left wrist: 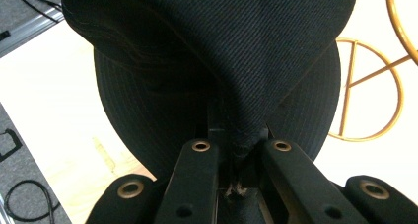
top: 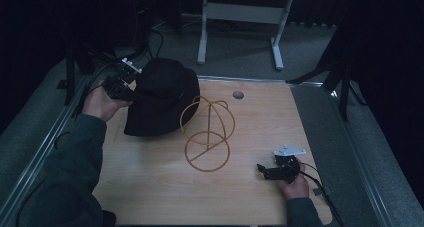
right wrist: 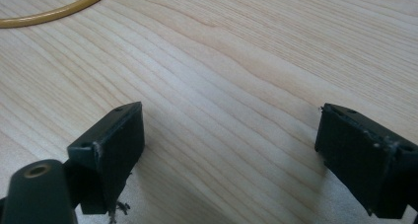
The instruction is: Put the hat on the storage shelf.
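Observation:
A black bucket hat (top: pixel 161 94) hangs above the left part of the wooden table (top: pixel 250 197), and my left gripper (top: pixel 131 90) is shut on its brim. In the left gripper view the jaws pinch a fold of the dark hat fabric (left wrist: pixel 236 61), which drapes over most of the picture. A gold wire hat stand (top: pixel 207 132) with a round base ring stands at the table's middle, just right of the hat. At the front right my right gripper (top: pixel 263 170) rests low over the table with its jaws wide open and nothing between its fingertips (right wrist: pixel 111 145).
A small round grey disc (top: pixel 238 94) is set in the table near its far edge. A metal rail (top: pixel 55 132) runs along the left side. Desk legs (top: pixel 202 32) stand on the carpet beyond the table. The stand's base ring (right wrist: pixel 59 9) lies ahead of the right gripper.

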Demonstrator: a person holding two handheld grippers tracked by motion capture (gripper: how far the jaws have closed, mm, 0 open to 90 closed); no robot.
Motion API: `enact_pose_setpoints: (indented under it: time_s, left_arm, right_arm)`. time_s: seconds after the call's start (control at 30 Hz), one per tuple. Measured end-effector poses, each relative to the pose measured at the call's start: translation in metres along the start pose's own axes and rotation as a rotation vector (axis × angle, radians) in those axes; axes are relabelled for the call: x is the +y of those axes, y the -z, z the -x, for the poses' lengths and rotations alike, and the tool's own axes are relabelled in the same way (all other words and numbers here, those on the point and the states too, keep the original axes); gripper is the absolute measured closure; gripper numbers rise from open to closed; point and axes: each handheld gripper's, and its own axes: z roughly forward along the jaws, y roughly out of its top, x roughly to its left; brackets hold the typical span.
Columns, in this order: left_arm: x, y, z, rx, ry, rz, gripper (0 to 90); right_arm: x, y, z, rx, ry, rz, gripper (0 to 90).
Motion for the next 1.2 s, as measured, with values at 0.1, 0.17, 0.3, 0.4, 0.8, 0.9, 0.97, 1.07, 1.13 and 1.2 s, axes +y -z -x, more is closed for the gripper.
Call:
enact_pose_setpoints:
  time_s: [0.1, 0.17, 0.3, 0.4, 0.8, 0.9, 0.97, 1.07, 1.13, 1.2]
  left_arm:
    - [0.0, 0.004, -0.001, -0.012, 0.007, 0.014, 88.4]
    - [-0.001, 0.006, -0.002, -0.016, 0.006, 0.021, 88.4]
    - [-0.001, 0.008, -0.002, -0.017, 0.01, 0.028, 88.4]
    - [-0.001, 0.009, -0.003, -0.017, 0.013, 0.031, 88.4]
    - [-0.004, 0.019, -0.008, -0.032, 0.028, 0.058, 88.4]
    - [-0.005, 0.021, -0.01, -0.031, 0.031, 0.065, 88.4]
    - [-0.006, 0.022, -0.01, -0.031, 0.033, 0.071, 88.4]
    - [-0.006, 0.024, -0.011, -0.035, 0.034, 0.076, 88.4]
    - [-0.007, 0.025, -0.011, -0.043, 0.037, 0.082, 88.4]
    - [-0.007, 0.027, -0.012, -0.054, 0.039, 0.089, 88.5]
  right_arm:
    - [0.0, 0.0, 0.0, 0.0, -0.001, 0.0, 11.3]
    - [0.0, 0.0, 0.0, 0.0, -0.001, 0.0, 11.3]
    - [0.0, 0.0, 0.0, 0.0, 0.0, 0.0, 11.3]
    - [0.0, 0.0, 0.0, 0.0, 0.0, 0.0, 11.3]
    - [0.0, 0.0, 0.0, 0.0, -0.001, -0.001, 11.3]
    - [0.0, 0.0, 0.0, 0.0, -0.001, 0.0, 11.3]
    - [0.0, 0.0, 0.0, 0.0, -0.001, 0.0, 11.3]
    - [0.0, 0.0, 0.0, 0.0, -0.001, 0.0, 11.3]
    - [0.0, 0.0, 0.0, 0.0, -0.001, 0.0, 11.3]
    - [0.0, 0.0, 0.0, 0.0, -0.001, 0.0, 11.3]
